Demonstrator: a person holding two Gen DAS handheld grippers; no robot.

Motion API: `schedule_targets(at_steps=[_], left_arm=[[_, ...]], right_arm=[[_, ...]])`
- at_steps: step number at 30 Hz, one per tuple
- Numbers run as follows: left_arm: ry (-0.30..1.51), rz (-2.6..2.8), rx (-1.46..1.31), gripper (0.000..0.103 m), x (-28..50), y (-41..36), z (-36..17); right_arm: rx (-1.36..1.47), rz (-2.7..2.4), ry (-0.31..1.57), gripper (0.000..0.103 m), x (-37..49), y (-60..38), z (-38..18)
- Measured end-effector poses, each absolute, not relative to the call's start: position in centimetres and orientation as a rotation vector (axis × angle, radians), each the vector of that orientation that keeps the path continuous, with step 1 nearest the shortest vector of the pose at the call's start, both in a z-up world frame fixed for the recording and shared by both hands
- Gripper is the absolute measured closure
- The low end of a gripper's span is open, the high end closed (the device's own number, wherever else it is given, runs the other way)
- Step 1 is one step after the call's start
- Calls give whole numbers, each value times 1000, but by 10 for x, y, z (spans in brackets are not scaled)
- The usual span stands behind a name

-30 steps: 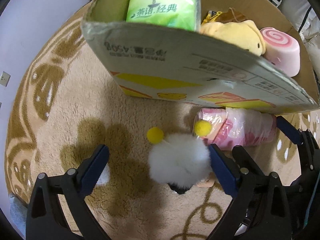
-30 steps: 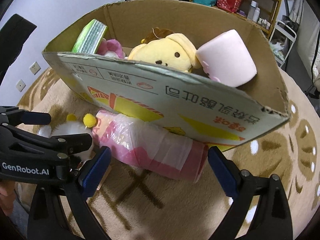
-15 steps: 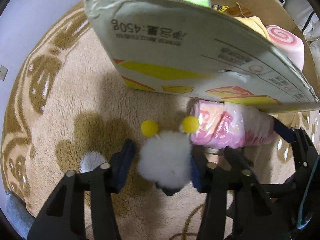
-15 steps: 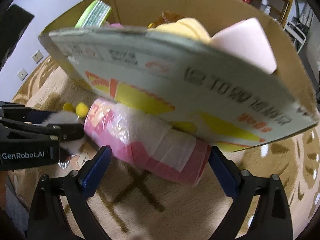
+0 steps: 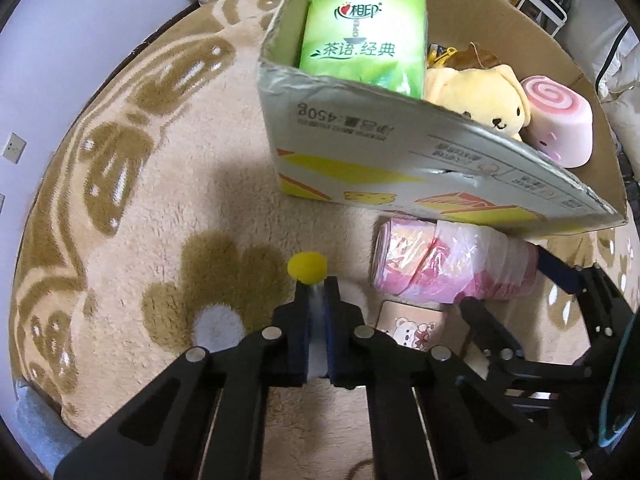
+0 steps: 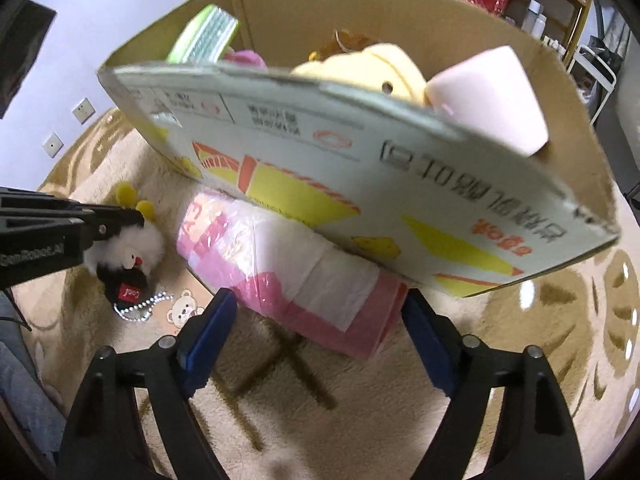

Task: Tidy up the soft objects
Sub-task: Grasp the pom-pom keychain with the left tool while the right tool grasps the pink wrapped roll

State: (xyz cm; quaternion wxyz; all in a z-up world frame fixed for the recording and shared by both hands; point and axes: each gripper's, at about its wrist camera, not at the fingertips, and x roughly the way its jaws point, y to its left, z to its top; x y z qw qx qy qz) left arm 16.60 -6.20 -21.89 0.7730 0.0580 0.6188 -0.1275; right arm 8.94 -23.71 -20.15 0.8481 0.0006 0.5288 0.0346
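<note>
Down on the carpet, lower centre of frame, the left hand-held gripper (image 5: 318, 300) has just pinched the white fluffy keychain toy (image 6: 136, 246), while the pink wrapped roll (image 6: 288, 276) lies crosswise between the right hand-held gripper's (image 6: 316, 334) closing, still-clear jaws.

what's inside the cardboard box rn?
In the box: a green tissue pack, a yellow plush dog, a pink swirl-roll squishy, and something pink by the tissues. The near wall hides the bottom and anything lower.
</note>
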Motion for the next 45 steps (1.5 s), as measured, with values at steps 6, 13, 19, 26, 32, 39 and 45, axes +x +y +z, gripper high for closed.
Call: schedule_targets(at_steps=[6,13,19,26,32,39,45], left_arm=[[1328,-228,132,97,164,-66,-212],[1321,-191,133,97,164,-54,-211],[1316,-184,126,98,160,-52,-197],[1319,-172,121,98,147,-48,-194],[1316,-163,122,98,145,-40,-183],[1319,-154,120,98,146,-42,-180],[1319,-149,114,98,144,-40,-176]], right_arm=[[0,86,1060,17,88,-239,-189],[17,116,1035,21,87,-249,-178],[-3,138,1024,21,90,-241,-178],[-28,171,1071,21,104,-221,-195],[-62,192,1107,19,111,-212,-206],[-151,188,1150,21,113,-197,-215],[-143,164,1138,20,119,-192,-223]])
